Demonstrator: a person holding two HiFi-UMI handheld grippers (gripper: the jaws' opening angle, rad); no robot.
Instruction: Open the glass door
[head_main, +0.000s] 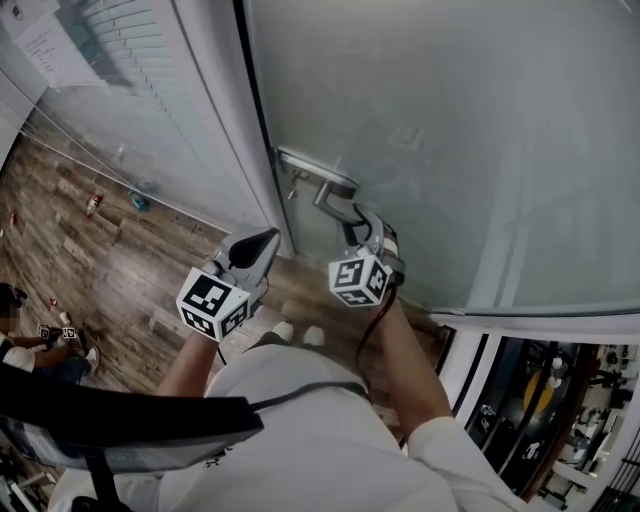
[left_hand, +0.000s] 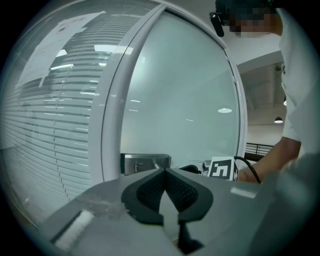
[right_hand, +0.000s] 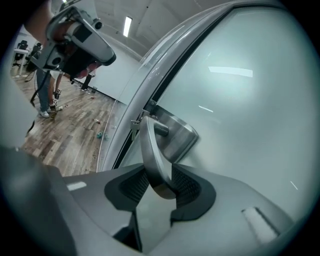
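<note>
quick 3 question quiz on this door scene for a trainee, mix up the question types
1. Which gripper has the door handle between its jaws?
2. True or false: the left gripper has its jaws spread wide apart.
3. The floor beside the glass door is: A carpet, B wood planks, C white tiles.

Key
1. The right gripper, closed on the lever's end.
2. False: its jaws are together with nothing between them.
3. B
</note>
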